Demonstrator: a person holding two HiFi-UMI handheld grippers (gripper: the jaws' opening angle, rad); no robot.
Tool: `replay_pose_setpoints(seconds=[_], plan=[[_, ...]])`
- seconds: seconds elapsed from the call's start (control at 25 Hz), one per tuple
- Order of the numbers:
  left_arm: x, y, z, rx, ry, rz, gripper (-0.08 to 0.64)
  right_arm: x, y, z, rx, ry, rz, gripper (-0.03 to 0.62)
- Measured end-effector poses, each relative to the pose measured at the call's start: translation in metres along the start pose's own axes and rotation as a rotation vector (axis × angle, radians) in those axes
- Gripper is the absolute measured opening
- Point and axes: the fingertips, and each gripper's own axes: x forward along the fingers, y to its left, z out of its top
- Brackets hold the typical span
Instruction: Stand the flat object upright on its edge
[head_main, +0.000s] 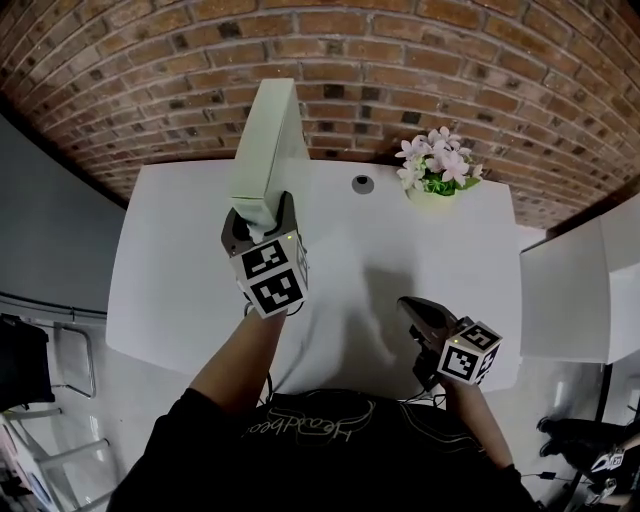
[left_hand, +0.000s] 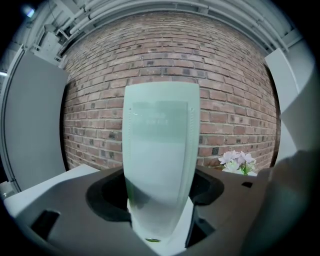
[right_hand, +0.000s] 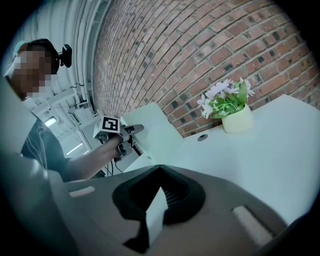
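We are gripping the flat object (head_main: 268, 150), a pale slim box, by its near end in the left hand-held gripper (head_main: 262, 222), whose jaws are standing wide and pressing on both of its broad faces. The box is being held with those faces upright, reaching away toward 12 o'clock over the white table (head_main: 180, 280); whether it is touching the table we cannot tell. At 5 o'clock the right hand-held gripper (head_main: 420, 312) is hovering near the table's front edge, jaws closed together and holding nothing. At 1 o'clock a pot of pink flowers (head_main: 437, 172) is sitting by the brick wall (head_main: 400, 60).
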Motion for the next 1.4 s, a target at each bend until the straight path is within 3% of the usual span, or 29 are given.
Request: replay_pose_setpoints(seconds=[0.32,0.56,0.8,1.04,1.16,1.24,1.4], plan=[[0.015,-0.003,0.005,-0.004,-0.028,-0.007,0.318,0.012,-0.007,0.007,-0.005,0.006,-0.023,0.005],[0.018,-0.007,-0.001,0.067,-0.005,-0.022,0.322,0.014,-0.011,0.017,-0.020,-0.008,-0.029,0.005],[0.008,-0.001,-0.017,-0.022,0.070,-0.083,0.376,0.004,0.004,0.036,-0.067,-0.040,-0.011,0.005],[-0.049,0.003,-0.029,-0.089,0.116,-0.120,0.376,-0.026,0.035,0.046,-0.124,-0.084,0.057,0.005],[-0.089,-0.009,-0.033,-0.149,0.124,-0.214,0.374,-0.044,0.061,0.045,-0.195,-0.070,0.098,0.005],[-0.120,-0.029,-0.034,-0.184,0.117,-0.338,0.290,-0.059,0.079,0.045,-0.232,-0.070,0.124,0.005],[-0.183,-0.074,-0.036,-0.119,0.085,-0.563,0.230,-0.092,0.108,0.041,-0.227,-0.106,0.171,0.005]])
